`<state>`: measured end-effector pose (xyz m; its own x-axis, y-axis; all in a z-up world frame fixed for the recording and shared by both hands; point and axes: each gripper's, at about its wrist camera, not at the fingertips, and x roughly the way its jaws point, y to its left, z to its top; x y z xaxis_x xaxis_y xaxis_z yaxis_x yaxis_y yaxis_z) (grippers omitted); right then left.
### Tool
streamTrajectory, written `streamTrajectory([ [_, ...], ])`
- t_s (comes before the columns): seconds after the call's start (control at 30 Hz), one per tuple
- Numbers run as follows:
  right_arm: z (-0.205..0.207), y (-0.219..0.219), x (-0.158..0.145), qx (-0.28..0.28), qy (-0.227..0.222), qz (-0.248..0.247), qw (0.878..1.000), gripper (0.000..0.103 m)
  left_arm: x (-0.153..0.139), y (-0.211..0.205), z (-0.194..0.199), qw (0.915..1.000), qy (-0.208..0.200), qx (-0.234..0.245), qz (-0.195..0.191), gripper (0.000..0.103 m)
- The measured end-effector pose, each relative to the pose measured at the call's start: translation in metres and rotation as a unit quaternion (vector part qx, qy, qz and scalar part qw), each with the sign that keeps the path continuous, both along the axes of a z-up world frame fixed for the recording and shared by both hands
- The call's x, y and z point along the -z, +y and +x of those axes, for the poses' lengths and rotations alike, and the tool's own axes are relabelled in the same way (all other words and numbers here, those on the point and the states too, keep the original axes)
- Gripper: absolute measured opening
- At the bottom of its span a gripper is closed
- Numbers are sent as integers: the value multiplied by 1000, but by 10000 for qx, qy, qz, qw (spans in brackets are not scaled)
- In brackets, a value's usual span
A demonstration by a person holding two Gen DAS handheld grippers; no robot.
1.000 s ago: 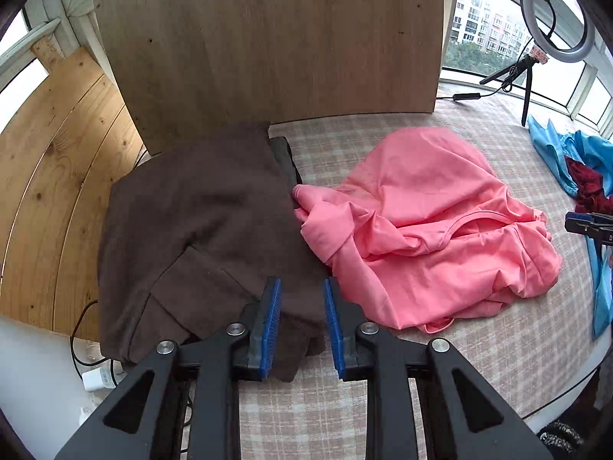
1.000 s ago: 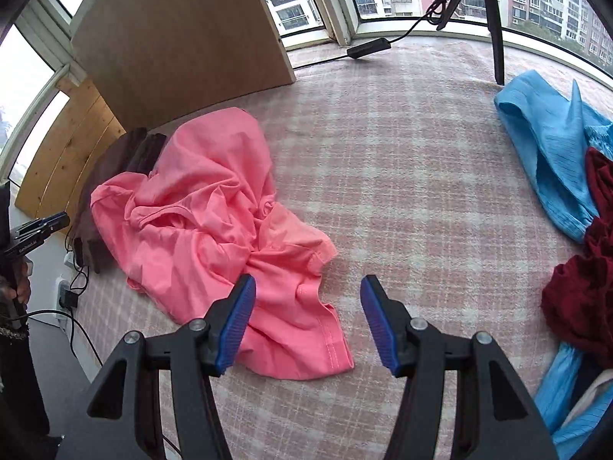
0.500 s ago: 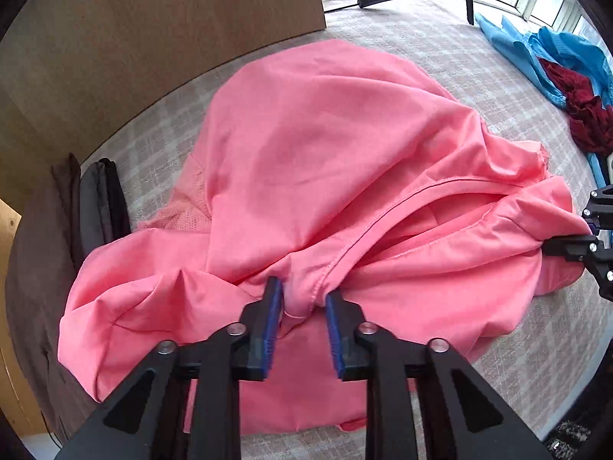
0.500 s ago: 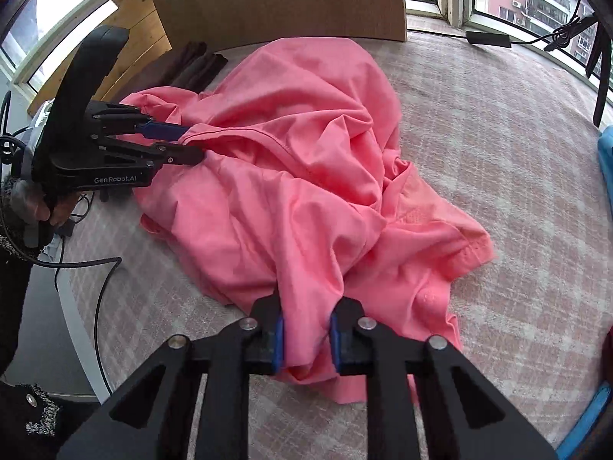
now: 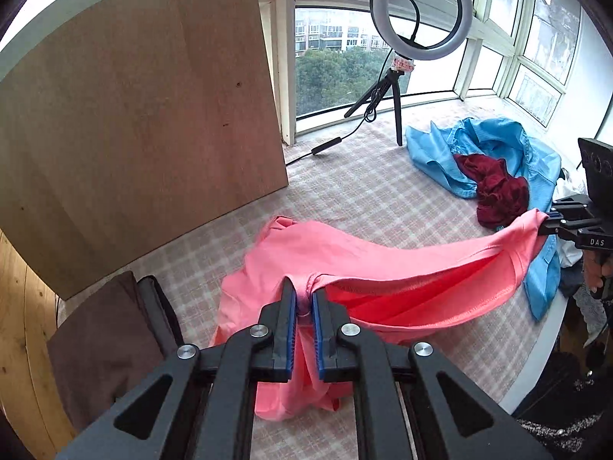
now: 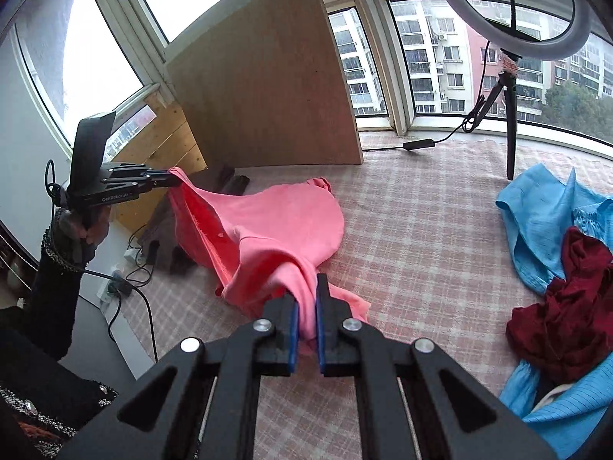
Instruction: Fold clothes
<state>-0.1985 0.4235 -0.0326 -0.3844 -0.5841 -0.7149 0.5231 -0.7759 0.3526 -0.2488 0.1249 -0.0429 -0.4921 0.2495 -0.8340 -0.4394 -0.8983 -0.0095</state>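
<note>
A pink garment (image 5: 364,253) hangs stretched between both grippers above the checked tabletop (image 5: 356,184), its lower part still resting on the cloth. My left gripper (image 5: 302,295) pinches a bunched edge of it; its jaws are opening slightly, with the fabric still pressed between the blue pads. In the right wrist view the pink garment (image 6: 283,222) runs from my right gripper (image 6: 306,287), shut on a twisted fold, up to the left gripper (image 6: 172,181) at the far left. The right gripper (image 5: 544,226) shows at the right edge of the left wrist view, gripping the other end.
A folded brown garment (image 5: 103,337) lies at the left by an upright wooden board (image 5: 145,115). A blue garment (image 5: 479,153) and a dark red one (image 5: 498,188) are heaped at the right. A ring light on a tripod (image 5: 398,76) stands at the back. Cables (image 6: 130,283) hang off the left table edge.
Both grippers closed on the pink garment, then rose and drew apart, lifting and stretching it off the table. Both views now look further up towards the windows.
</note>
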Motion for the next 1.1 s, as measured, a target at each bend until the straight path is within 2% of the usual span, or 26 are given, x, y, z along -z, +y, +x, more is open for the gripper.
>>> streamTrajectory([
  [0.07, -33, 10, 35, 463, -376, 294, 9978, 7, 35, 3, -50, 9981, -311, -349, -404, 22],
  [0.1, -54, 16, 57, 787, -608, 604, 9932, 7, 52, 4, -74, 9957, -466, -523, -606, 26],
  [0.13, -71, 22, 78, 1143, -793, 1102, 9841, 10, 67, 4, -94, 9932, -614, -677, -719, 25],
  [0.2, -87, 31, 104, 1502, -923, 1860, 9666, 11, 74, -13, -97, 9923, -862, -841, -287, 25],
  [0.23, -88, 35, 108, 1550, -885, 1950, 9644, 11, 76, -20, -95, 9915, -948, -880, -131, 25],
  [0.3, -82, 43, 108, 1375, -878, 1594, 9736, 13, 72, -25, -73, 9941, -835, -644, -262, 29],
  [0.37, -79, 47, 107, 1222, -863, 1368, 9792, 29, 71, -28, -56, 9955, -722, -430, -435, 42],
  [0.4, -80, 45, 106, 1156, -815, 1367, 9805, 30, 72, -29, -50, 9957, -692, -341, -507, 50],
  [0.53, -93, 27, 107, 824, -708, 1164, 9872, 30, 87, -24, -33, 9946, -951, -55, -400, 51],
  [0.6, -103, 12, 108, 622, -607, 1095, 9902, 30, 107, -13, -30, 9927, -1059, 143, -552, 51],
  [0.67, -114, -9, 113, 398, -439, 1270, 9901, 30, 124, -7, -31, 9903, -1207, 144, -679, 51],
  [0.73, -122, -29, 119, 163, -412, 1418, 9889, 30, 136, -5, -32, 9883, -1379, 51, -644, 50],
  [0.87, -122, -69, 118, -575, -423, 1173, 9905, 30, 138, -8, -24, 9883, -1405, 7, -587, 50],
  [1.03, -122, -105, 132, -980, -485, 1625, 9806, 30, 134, -17, -15, 9889, -1337, -104, -634, 50],
  [1.1, -125, -108, 142, -954, -551, 1913, 9753, 25, 134, -20, -15, 9894, -1318, -158, -593, 50],
])
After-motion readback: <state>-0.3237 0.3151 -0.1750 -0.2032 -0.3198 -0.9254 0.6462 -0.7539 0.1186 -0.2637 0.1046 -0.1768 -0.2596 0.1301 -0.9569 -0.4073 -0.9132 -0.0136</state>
